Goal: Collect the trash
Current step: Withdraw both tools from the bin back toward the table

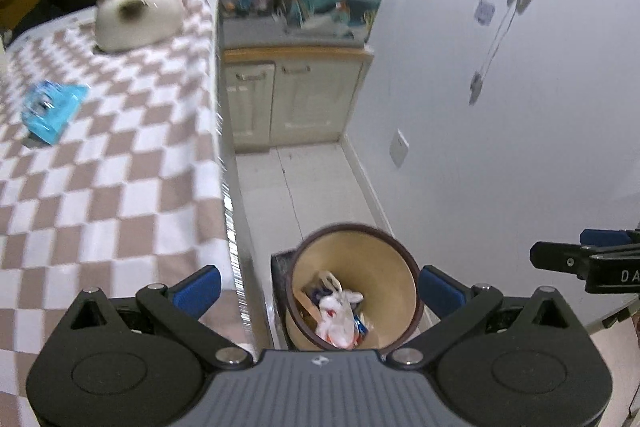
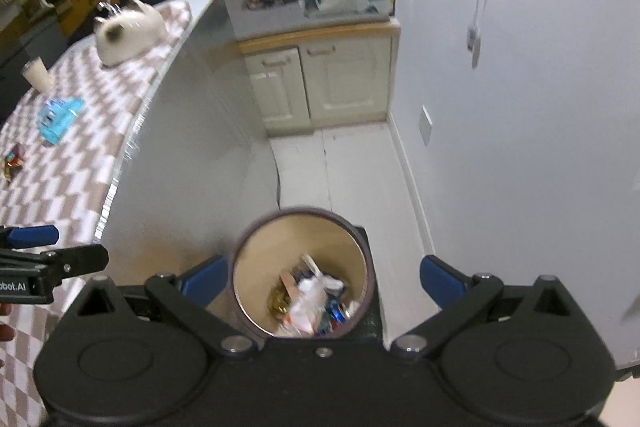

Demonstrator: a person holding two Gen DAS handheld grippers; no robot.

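Left wrist view, item one: my left gripper (image 1: pixel 318 287) hangs with its blue-padded fingers (image 1: pixel 198 289) spread wide and holding nothing. Below and between them stands one round tan waste bin with a dark brown rim (image 1: pixel 394 247), on the floor between the table edge and the white wall (image 1: pixel 500 107). Inside the bin lies the collected trash (image 1: pixel 336 315): a crumpled white plastic bag with mixed wrappers; the separate pieces I cannot count.

Item two: my right gripper (image 2: pixel 322 283) is likewise spread, nothing between its pads, and the same bin (image 2: pixel 370 267) sits directly beneath the gap, its trash (image 2: pixel 310 301) in plain sight.

Table stock, left of both tools: one brown-and-white checked tablecloth (image 1: pixel 120 167), one cream cat-shaped ceramic holder (image 1: pixel 138 15), one light blue plastic packet (image 1: pixel 52 107). Both lie well apart from the bin.

Seen only from the right wrist: one pale cup (image 2: pixel 37 75) near the table's far edge, one small colourful wrapper (image 2: pixel 12 163) at the left border, and fingertips of my hand (image 2: pixel 6 331) behind the left tool.

Seen in both: each gripper appears side-on at the other's frame edge; one cream two-door cabinet (image 1: pixel 288 103) with cluttered boxes on top.
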